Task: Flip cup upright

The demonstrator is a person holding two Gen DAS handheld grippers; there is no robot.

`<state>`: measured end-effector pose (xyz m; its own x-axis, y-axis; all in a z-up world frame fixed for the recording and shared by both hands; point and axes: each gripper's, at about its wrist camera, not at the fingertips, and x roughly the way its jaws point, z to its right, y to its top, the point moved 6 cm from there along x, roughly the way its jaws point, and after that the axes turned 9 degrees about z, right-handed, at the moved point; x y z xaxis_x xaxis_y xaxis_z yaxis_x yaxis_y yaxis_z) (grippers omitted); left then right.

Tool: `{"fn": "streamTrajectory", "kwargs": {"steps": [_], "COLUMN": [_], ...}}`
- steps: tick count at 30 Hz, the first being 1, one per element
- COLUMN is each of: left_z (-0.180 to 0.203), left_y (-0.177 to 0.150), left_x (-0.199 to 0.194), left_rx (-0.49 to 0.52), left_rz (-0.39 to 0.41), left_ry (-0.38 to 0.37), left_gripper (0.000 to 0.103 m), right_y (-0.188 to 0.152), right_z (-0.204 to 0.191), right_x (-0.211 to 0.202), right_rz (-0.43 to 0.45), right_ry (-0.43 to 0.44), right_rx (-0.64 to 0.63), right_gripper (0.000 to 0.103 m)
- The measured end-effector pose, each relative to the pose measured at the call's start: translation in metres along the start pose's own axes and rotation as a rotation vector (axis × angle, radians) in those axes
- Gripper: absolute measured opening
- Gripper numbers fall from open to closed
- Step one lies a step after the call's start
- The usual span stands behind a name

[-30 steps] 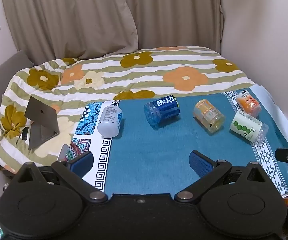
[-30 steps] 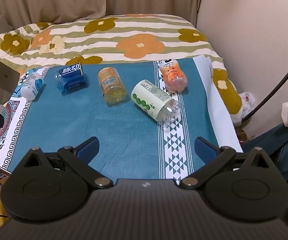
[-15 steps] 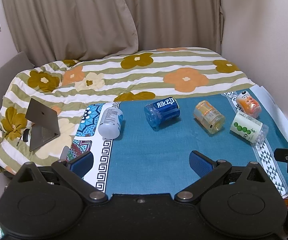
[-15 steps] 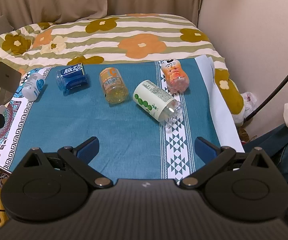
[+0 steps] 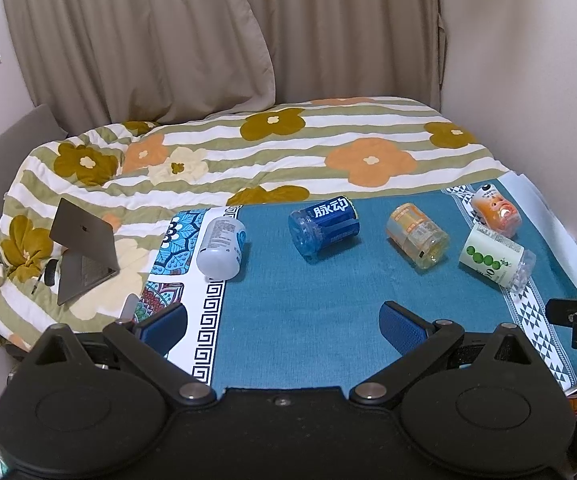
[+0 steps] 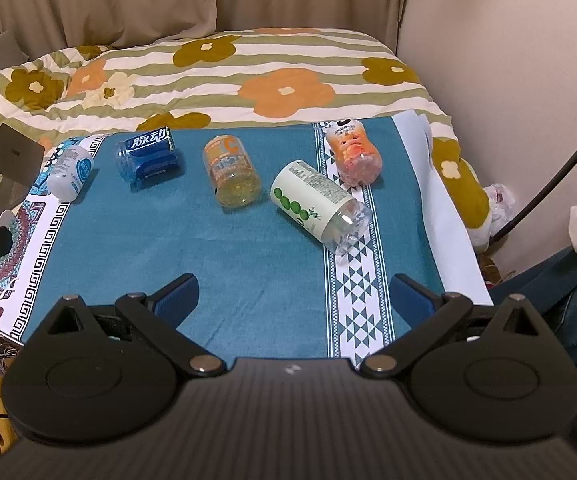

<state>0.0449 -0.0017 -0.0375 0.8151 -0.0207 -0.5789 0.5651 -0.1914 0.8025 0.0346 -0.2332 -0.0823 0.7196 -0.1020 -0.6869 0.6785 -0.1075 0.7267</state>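
Five cups on their sides in a row on the teal cloth (image 6: 208, 264) over the bed: white cup (image 5: 221, 249), blue cup (image 5: 323, 226), yellow cup (image 6: 230, 171), green-dotted cup (image 6: 318, 204), orange cup (image 6: 352, 152), all well ahead of left claw (image 5: 284, 322) and right claw (image 6: 293, 294), both spread apart, gripping nothing; flowered blanket (image 5: 288, 152) and beige curtain (image 5: 168, 40) behind.

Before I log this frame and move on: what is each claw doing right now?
Left claw: open, holding nothing, above the blue cloth.
Right claw: open, holding nothing.
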Motion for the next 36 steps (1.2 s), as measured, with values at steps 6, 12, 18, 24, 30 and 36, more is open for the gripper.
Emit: {"fn": "streamTrajectory", "kwargs": {"steps": [6, 12, 18, 24, 30, 36], "left_z": [-0.0017, -0.0031, -0.0034, -0.0033, -0.0035, -0.0035], "left_y": [-0.0006, -0.0015, -0.0017, -0.0022, -0.0021, -0.0019], "left_x": [-0.0008, -0.0027, -0.0021, -0.0020, -0.0027, -0.0025], "left_rx": [-0.010, -0.010, -0.009, -0.010, -0.011, -0.011], "left_rz": [0.005, 0.008, 0.008, 0.004, 0.005, 0.004], "left_ry": [-0.008, -0.008, -0.008, -0.007, -0.007, -0.007], "left_gripper": [0.103, 0.103, 0.103, 0.103, 0.103, 0.103], "right_y": [0.0020, 0.0026, 0.0020, 0.0020, 0.0021, 0.0019], "right_z": [-0.0014, -0.0020, -0.0027, -0.0022, -0.0016, -0.0025], "right_x": [0.0005, 0.0005, 0.0003, 0.0002, 0.0002, 0.0008], "right_rz": [0.000, -0.001, -0.002, -0.003, -0.002, -0.003], "right_ry": [-0.002, -0.002, 0.000, 0.000, 0.000, 0.001], "right_rx": [0.001, -0.002, -0.002, 0.000, -0.001, -0.001], "right_gripper": [0.103, 0.103, 0.103, 0.103, 0.103, 0.103]}}
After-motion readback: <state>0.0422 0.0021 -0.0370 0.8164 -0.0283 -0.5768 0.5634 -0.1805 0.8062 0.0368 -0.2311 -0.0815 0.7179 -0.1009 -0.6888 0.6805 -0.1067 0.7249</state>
